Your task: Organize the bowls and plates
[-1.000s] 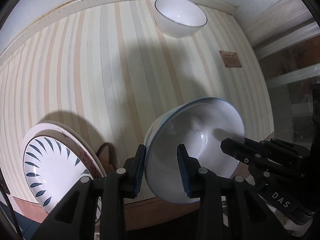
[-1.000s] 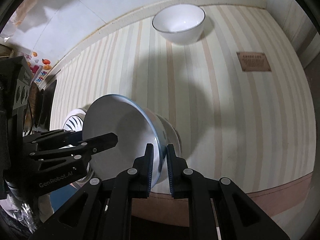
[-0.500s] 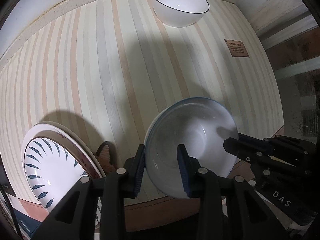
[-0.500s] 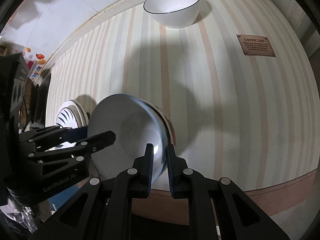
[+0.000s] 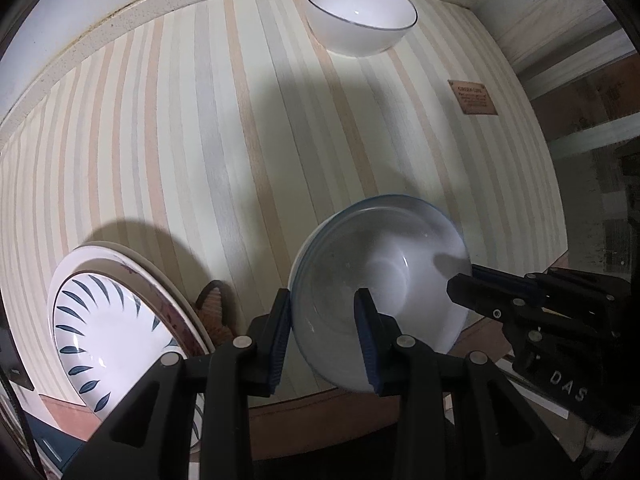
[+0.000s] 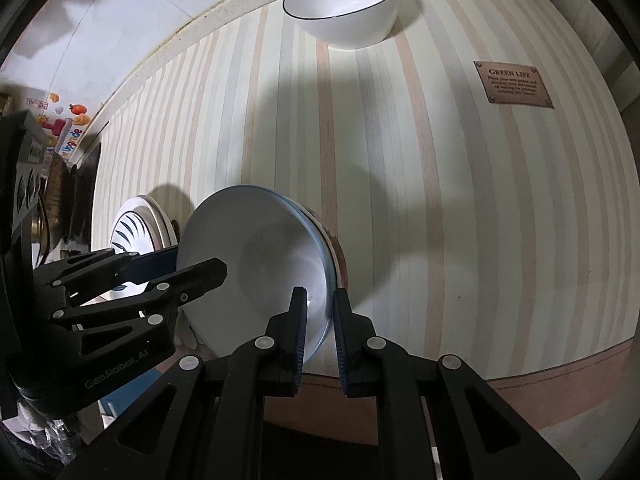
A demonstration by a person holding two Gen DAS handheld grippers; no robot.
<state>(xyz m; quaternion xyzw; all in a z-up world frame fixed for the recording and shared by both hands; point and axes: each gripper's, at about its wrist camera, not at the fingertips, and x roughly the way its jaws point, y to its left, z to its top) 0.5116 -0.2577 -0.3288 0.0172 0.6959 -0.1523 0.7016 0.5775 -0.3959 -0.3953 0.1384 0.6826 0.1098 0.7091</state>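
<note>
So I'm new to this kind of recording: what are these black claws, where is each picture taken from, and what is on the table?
No robot here: a person holds a two-finger gripper in each hand, each with a fisheye camera looking along its fingers. In the left wrist view the left gripper straddles the rim of a tilted blue-rimmed bowl, one finger outside and one inside; whether it pinches is unclear. The right gripper enters from the right. In the right wrist view the right gripper is closed on the opposite rim. On the striped tablecloth stand a white bowl at the far edge, stacked plates, the top one with a blue leaf pattern, and a sewn-on brown label reading GREEN LIFE.
</note>
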